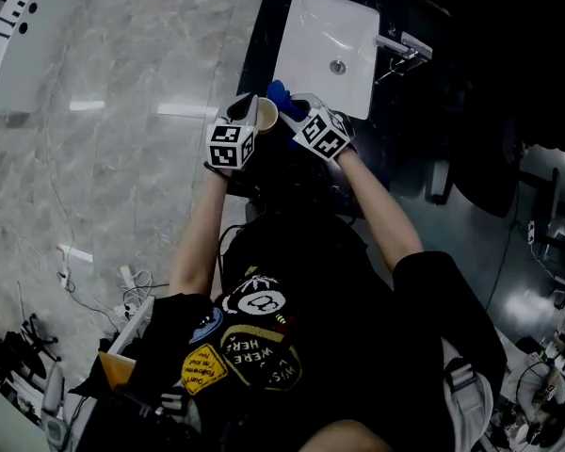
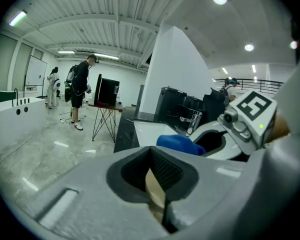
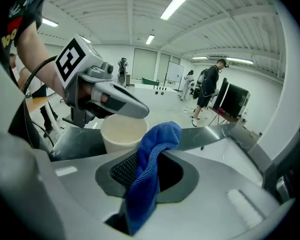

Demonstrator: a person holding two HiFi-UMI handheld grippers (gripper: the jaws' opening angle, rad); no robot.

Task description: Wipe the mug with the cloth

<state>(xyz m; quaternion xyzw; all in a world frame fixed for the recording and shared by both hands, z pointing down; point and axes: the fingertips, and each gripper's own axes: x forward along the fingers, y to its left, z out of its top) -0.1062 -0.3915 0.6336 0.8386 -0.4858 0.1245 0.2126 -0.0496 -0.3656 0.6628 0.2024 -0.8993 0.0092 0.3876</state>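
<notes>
left hand-held gripper (image 2: 157, 196) clamped on cream mug (image 2: 155, 194) wall; right hand-held gripper (image 3: 140, 184) pinching blue cloth (image 3: 149, 166) — just beside mug rim

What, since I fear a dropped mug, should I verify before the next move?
1. Left tool shut on the mug wall: ok.
2. Right tool shut on the blue cloth: ok.
3. A free end of the blue cloth sticks out past the jaws for wiping: ok.
4. Blue cloth touching the mug: cannot tell; they are close.
5. Dirt on the mug: cannot tell.
</notes>
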